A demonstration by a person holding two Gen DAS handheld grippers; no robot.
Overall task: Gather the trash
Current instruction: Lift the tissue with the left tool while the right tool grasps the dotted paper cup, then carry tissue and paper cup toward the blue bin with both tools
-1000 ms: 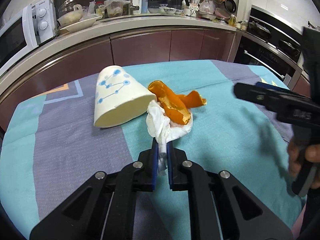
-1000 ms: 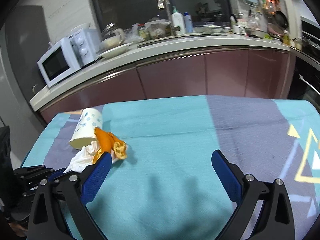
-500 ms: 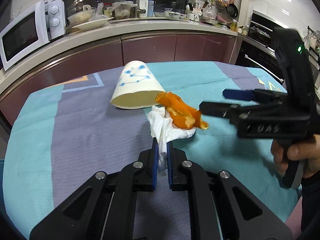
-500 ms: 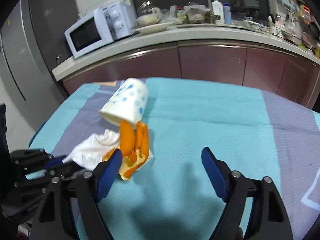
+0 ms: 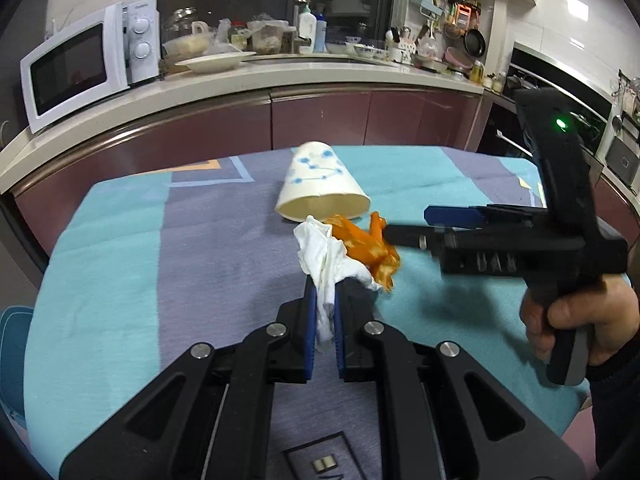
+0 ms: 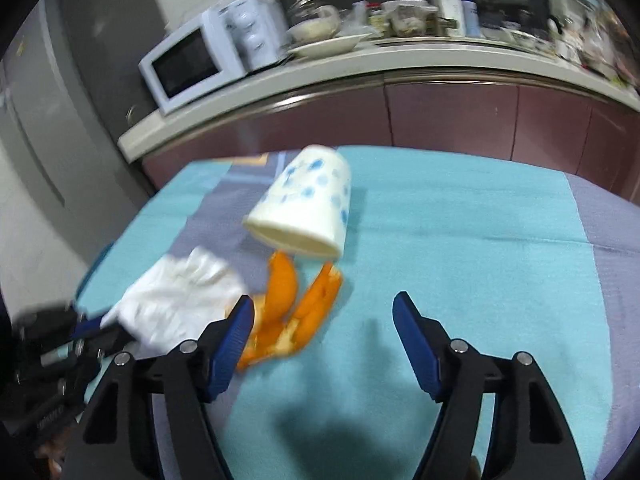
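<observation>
Left wrist view: the left gripper (image 5: 324, 312) is clamped on a white tissue (image 5: 326, 258), its blue pads pressed tight against the crumpled paper, which bunches up ahead of the fingertips over the cloth (image 5: 120, 272) on the table. Orange peel (image 5: 366, 246) lies touching the tissue on its right. Just beyond both, a paper cup (image 5: 320, 186) with blue dots lies on its side, mouth toward the camera. From the right, the right gripper (image 5: 404, 224) reaches in level, its near finger tip at the peel; a hand (image 5: 580, 316) holds its grip. A microwave (image 5: 86, 68) stands on the counter behind.

Right wrist view, blurred: the right gripper (image 6: 322, 318) has its jaws apart, and they have just been closing. The peel (image 6: 296, 308) sits near the left pad (image 6: 234, 334), partly between the fingers, with no pad pressing on it. The tissue (image 6: 180, 300) lies to the left, held by the left gripper (image 6: 92, 326) at the edge. The cup (image 6: 306, 208) lies just past the peel.
</observation>
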